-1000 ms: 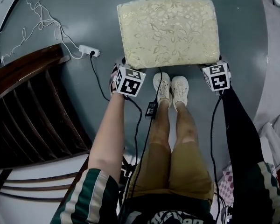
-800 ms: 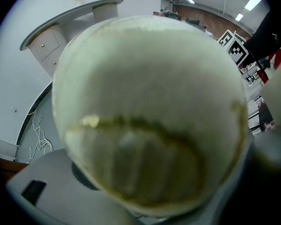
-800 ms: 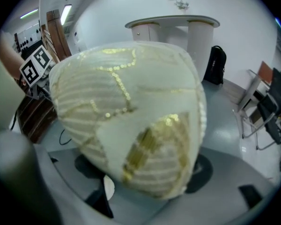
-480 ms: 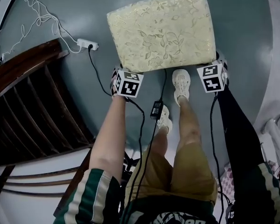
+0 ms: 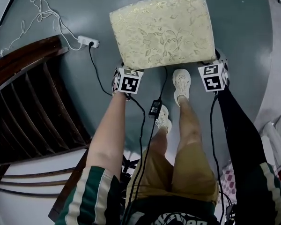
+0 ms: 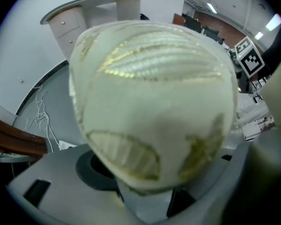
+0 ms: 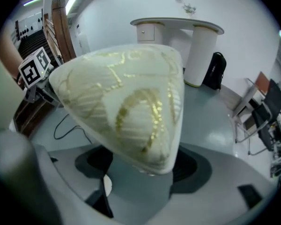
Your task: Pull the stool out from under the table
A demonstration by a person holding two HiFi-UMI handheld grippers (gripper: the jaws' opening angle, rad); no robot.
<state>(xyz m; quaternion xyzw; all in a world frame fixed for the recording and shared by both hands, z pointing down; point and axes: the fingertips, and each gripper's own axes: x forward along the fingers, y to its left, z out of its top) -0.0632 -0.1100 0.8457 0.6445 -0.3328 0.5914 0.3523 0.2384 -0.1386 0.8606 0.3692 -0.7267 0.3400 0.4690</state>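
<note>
The stool has a cream cushion with a gold leaf pattern and stands on the grey floor in front of my feet. My left gripper sits at its near-left corner and points down. Its jaws have just been closing, and that cushion corner fills the space between them and presses in deep. My right gripper holds the near-right corner the same way. The fingertips of both are hidden under the cushion.
A dark wooden slatted piece of furniture stands close on the left. A white power strip and loose cables lie beside it. A black cable with an adapter hangs between my legs. A white desk stands beyond the stool.
The stool has turned slightly askew in the head view, and both grippers stayed at its near corners. One foot has stepped back.
</note>
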